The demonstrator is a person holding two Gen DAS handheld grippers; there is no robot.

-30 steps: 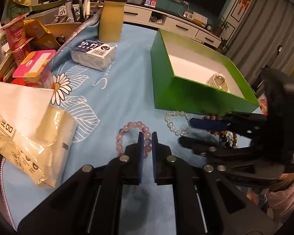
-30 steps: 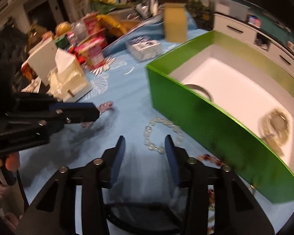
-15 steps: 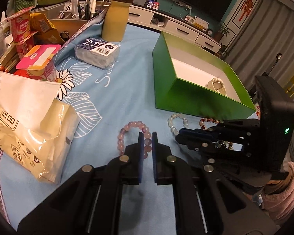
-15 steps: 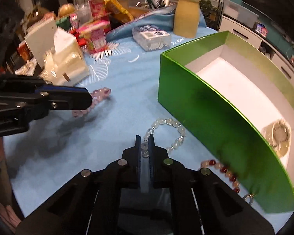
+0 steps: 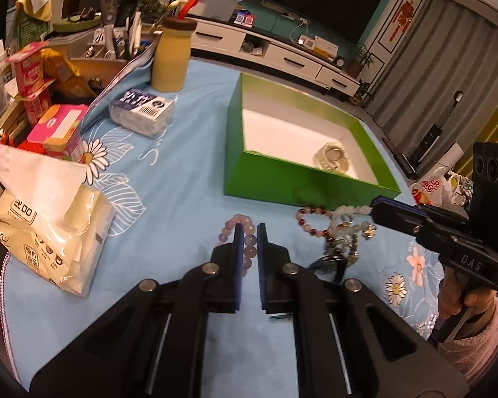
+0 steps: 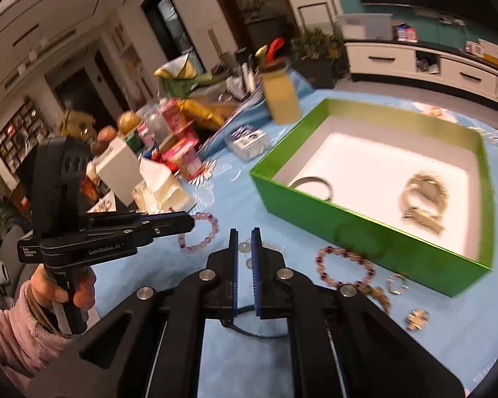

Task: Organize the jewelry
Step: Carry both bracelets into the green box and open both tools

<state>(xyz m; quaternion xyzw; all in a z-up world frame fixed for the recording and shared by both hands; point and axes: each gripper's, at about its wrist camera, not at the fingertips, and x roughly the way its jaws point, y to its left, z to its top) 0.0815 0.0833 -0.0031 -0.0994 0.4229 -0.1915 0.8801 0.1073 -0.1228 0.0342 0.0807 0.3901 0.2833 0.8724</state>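
We've got our right gripper (image 6: 245, 248) clamped on the clear bead bracelet (image 5: 352, 214), lifted off the blue cloth (image 5: 182, 182) just in front of the green box (image 5: 282, 179) — a gold watch (image 6: 423, 195) and a metal bangle (image 6: 312, 184) lie inside. Our left gripper (image 5: 249, 242) sits nearly closed over the pink bead bracelet (image 5: 245, 232) — gripped or merely straddled, we cannot tell. The red bead bracelet (image 6: 343, 265) lies beside the box.

Home living room, wall television (image 5: 302, 3), white media cabinet (image 5: 272, 53), grey curtains (image 5: 448, 66)
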